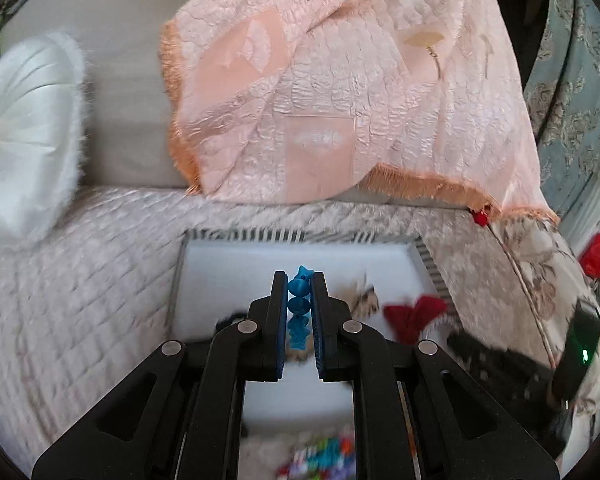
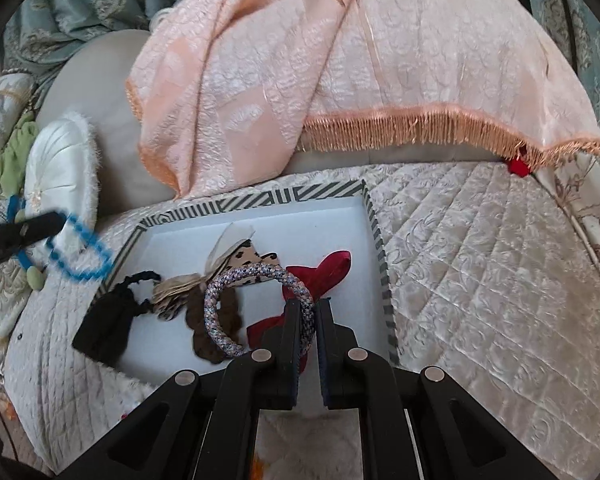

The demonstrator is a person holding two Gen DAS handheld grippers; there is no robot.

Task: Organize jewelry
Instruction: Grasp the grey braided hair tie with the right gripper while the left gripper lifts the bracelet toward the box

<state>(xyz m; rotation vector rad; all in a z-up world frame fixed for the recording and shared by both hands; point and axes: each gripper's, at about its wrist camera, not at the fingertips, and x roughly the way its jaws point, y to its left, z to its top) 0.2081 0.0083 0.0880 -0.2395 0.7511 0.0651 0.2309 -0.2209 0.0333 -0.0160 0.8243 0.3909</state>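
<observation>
My left gripper [image 1: 300,280] is shut on a blue bead necklace [image 1: 299,308], with star and round beads pinched between its pads above the white box [image 1: 228,276]. From the right wrist view the same blue bead necklace [image 2: 78,252] dangles in a loop from the left gripper [image 2: 58,218] at the far left. My right gripper [image 2: 309,306] is shut on a silver-lilac braided bangle [image 2: 220,316], which hangs over the white box [image 2: 332,220]. In the box lie a red bow [image 2: 328,272], a leopard-print hair bow [image 2: 236,260], a brown scrunchie [image 2: 198,328] and a black hair tie [image 2: 108,320].
The striped-rim box sits on a quilted cream sofa seat [image 2: 480,280]. A pink fringed throw [image 2: 340,80] drapes the sofa back, and a white round cushion [image 1: 24,136] stands at the left. Blurred coloured beads [image 1: 324,456] lie below the left gripper. The right gripper's dark body [image 1: 500,360] is at the right.
</observation>
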